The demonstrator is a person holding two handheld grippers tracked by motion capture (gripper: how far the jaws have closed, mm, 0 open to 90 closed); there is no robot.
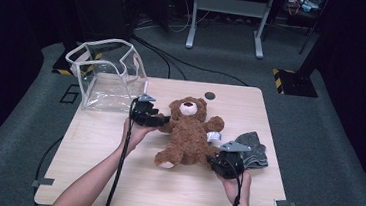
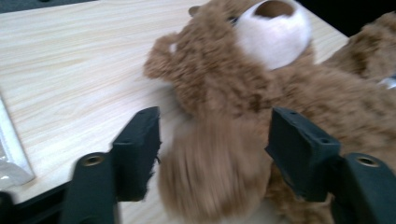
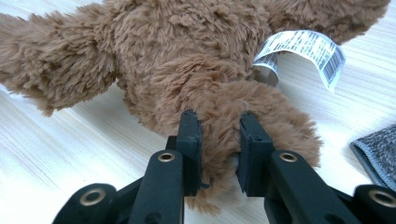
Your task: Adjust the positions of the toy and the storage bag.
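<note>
A brown teddy bear (image 1: 188, 131) lies on its back in the middle of the wooden table (image 1: 114, 177), head toward the far edge. My left gripper (image 1: 163, 120) is at the bear's arm on the left side. In the left gripper view the jaws of the left gripper (image 2: 215, 140) stand apart with the blurred arm (image 2: 210, 177) between them and a gap beside the left pad. My right gripper (image 1: 213, 161) is at the bear's lower right. In the right gripper view the right gripper (image 3: 219, 140) is shut on a furry leg (image 3: 261, 116), squeezing the fur.
A clear plastic bag (image 1: 105, 73) with a white rim stands open at the table's far left corner. A folded grey cloth (image 1: 254, 149) lies just right of the bear. A white barcode tag (image 3: 303, 46) hangs from the bear's side. A small dark round hole (image 1: 209, 95) sits near the far edge.
</note>
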